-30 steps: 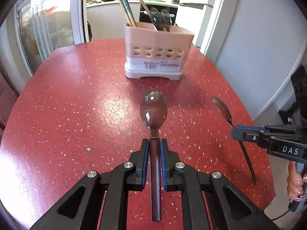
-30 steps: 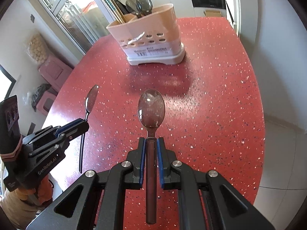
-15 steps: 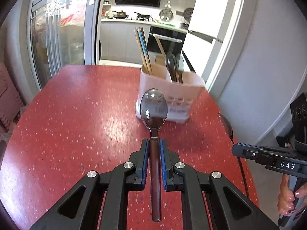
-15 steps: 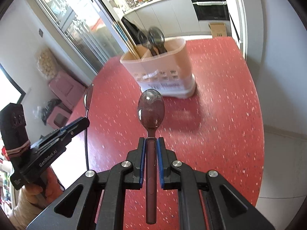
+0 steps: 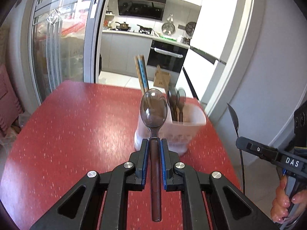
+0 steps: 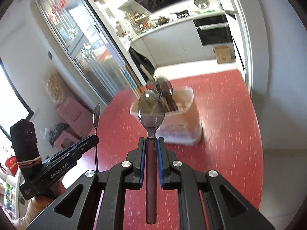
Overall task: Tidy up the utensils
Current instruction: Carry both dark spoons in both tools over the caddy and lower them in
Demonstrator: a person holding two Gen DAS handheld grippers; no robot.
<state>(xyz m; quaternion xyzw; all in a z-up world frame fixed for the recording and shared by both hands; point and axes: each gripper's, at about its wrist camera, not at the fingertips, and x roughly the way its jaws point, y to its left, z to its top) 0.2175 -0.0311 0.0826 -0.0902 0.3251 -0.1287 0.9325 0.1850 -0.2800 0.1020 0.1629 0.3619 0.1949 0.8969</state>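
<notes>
The left gripper [image 5: 154, 143] has its black jaws with blue pads closed on the dark brown handle of a steel spoon [image 5: 153, 108], whose bowl stands out in front of the jaws, hollow side toward the camera. The right gripper [image 6: 151, 142] is closed in the same way on a second steel spoon with a dark brown handle [image 6: 151, 108].

Both spoons are in the air above the red speckled tabletop [image 5: 76, 130], on the near side of the pale pink plastic utensil holder [image 5: 189, 126] that stands on it. In the left wrist view the left spoon's bowl overlaps the holder's left part; in the right wrist view the right spoon's bowl overlaps the holder's near rim.

Inside the holder, two dark spoons [image 5: 176, 99] stand bowl-up in the right part, and brown and blue chopsticks [image 5: 142, 72] rise from the left part, leaning left.

In the left wrist view the right gripper shows well to the right of the holder, with a hand [image 5: 285, 201] on its grip.
</notes>
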